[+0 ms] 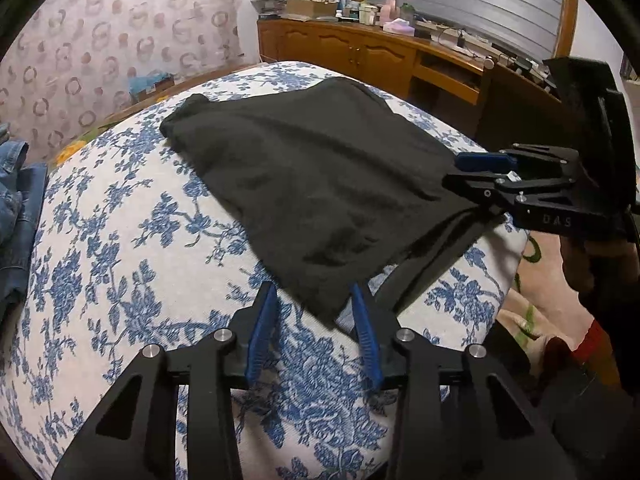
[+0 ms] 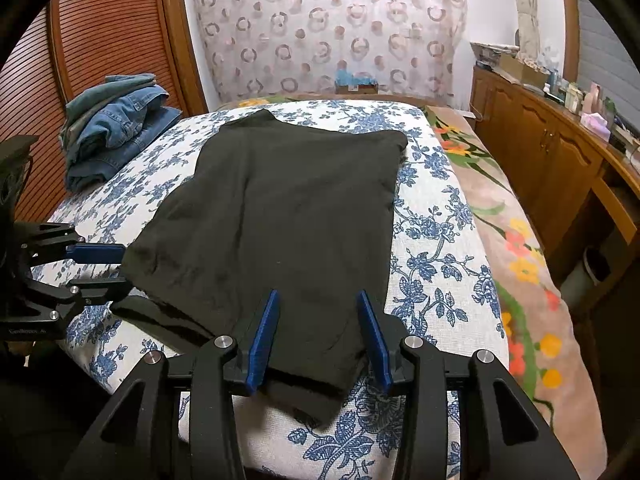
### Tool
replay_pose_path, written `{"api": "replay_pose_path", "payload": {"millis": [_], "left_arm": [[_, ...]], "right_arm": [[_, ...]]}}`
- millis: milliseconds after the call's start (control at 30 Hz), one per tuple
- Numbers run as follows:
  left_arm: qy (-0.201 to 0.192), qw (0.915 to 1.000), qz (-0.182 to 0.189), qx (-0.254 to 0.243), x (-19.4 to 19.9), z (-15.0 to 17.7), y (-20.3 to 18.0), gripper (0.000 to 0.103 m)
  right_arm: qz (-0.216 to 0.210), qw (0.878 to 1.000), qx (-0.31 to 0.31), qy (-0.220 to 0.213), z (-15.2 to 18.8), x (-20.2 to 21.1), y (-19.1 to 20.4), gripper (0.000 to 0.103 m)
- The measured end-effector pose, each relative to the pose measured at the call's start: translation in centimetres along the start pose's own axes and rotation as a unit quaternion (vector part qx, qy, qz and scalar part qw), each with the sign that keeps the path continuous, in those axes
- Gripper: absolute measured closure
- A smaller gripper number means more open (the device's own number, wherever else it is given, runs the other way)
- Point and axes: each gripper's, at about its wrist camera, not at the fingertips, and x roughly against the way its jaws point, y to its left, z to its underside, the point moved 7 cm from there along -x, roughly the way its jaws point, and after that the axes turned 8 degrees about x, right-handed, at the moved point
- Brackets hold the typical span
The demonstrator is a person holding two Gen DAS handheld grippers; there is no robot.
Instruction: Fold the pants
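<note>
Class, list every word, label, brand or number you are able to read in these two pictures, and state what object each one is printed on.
"DAS": embossed on the black body of the right gripper, as the left wrist view shows it.
"GenRobot.Ai", uncertain: small pale print on the body of the left gripper in the right wrist view.
Bottles and boxes on the wooden sideboard: labels too small and blurred to read.

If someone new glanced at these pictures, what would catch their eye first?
The black pants, lying flat in the middle of the blue-flowered bedspread. Next, the left gripper and right gripper, at two near corners of the fabric. Behind, a stack of folded jeans lies by the slatted door.
</note>
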Motion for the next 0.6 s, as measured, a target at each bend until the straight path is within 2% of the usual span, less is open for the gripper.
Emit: {"api": "replay_pose_path", "payload": {"millis": [167, 433, 600], "left_arm": [[0.004, 0.9999, 0.012, 0.000, -0.2, -0.3, -0.4, 0.062], [0.006, 0.9999, 0.006, -0.009, -0.8, -1.0, -1.0, 0.056], [0.007, 0.9997, 0.022, -0.005, -1.2, -1.4, -1.3, 0.055]], "right_arm": [[-0.003, 1.000, -0.002, -0.002, 0.1, 0.1, -0.1, 0.059], [-0.002, 1.000, 0.000, -0.006, 0.1, 0.1, 0.0, 0.057], [-0.002, 1.000, 0.000, -0.007, 0.1, 0.1, 0.1, 0.057]]}}
